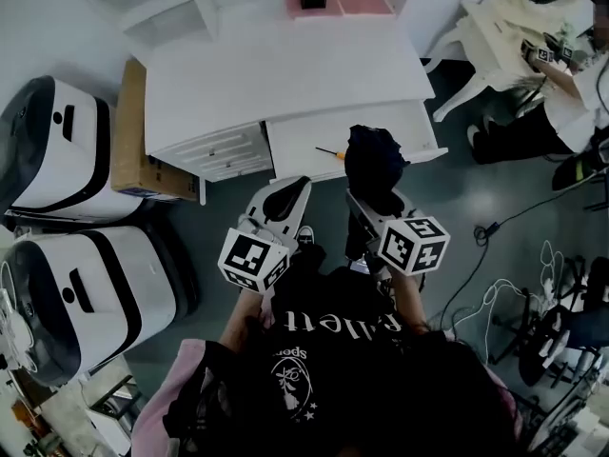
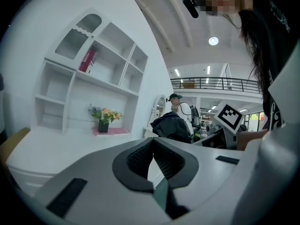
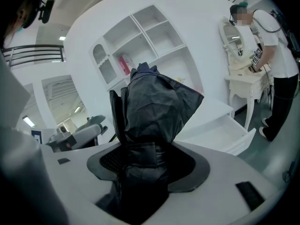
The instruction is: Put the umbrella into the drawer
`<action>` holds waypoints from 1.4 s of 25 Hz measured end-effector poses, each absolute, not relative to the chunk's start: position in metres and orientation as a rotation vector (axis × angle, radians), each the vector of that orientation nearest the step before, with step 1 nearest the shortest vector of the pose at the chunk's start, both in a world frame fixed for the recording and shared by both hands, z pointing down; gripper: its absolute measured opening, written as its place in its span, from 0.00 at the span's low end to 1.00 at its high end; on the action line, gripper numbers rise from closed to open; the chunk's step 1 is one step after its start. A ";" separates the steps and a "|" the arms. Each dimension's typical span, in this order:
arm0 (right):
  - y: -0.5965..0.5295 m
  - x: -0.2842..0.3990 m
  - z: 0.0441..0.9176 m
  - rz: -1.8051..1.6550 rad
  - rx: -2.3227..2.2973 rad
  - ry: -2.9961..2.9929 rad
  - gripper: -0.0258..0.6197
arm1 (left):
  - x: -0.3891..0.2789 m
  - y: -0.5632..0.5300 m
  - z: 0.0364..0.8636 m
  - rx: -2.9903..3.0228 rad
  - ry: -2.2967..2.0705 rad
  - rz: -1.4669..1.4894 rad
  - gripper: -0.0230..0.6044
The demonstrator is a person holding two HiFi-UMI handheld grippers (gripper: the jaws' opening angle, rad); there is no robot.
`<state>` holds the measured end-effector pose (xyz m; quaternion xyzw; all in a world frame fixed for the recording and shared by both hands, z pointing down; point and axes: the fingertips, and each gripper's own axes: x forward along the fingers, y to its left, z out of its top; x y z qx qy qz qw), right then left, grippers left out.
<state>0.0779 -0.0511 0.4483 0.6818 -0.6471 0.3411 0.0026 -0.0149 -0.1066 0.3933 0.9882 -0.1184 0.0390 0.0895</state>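
1. Right gripper (image 3: 147, 162): fingers (image 3: 110, 160) clamped on the umbrella (image 3: 153, 108), gripping its strapped lower part. The black folded canopy stands up past the fingertips, slightly tilted.
2. Left gripper (image 2: 153, 159): fingers (image 2: 139, 156) pressed together with nothing between them. It is held to the left of the right gripper's fingers and apart from the umbrella.
3. Drawer (image 1: 306, 139): white, pulled open from the desk (image 1: 285, 69), ahead of and below the right fingertips. In the head view the umbrella overlaps its front right part; whether they touch cannot be told.
4. Screwdriver (image 1: 332, 151): lies inside the drawer, left of the umbrella and beyond the left fingertips.
5. Flowerpot (image 2: 103, 125): on a pink mat at the desk's far edge, far ahead of both pairs of fingers.
6. Shelf (image 2: 96, 71): white wall unit behind the desk.
7. Box (image 1: 134, 139): cardboard, beside the desk, left of the left fingers.
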 end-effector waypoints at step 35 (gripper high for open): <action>-0.198 0.216 0.539 0.954 1.320 -2.132 0.47 | 0.097 -0.202 0.426 2.820 -0.813 0.216 0.06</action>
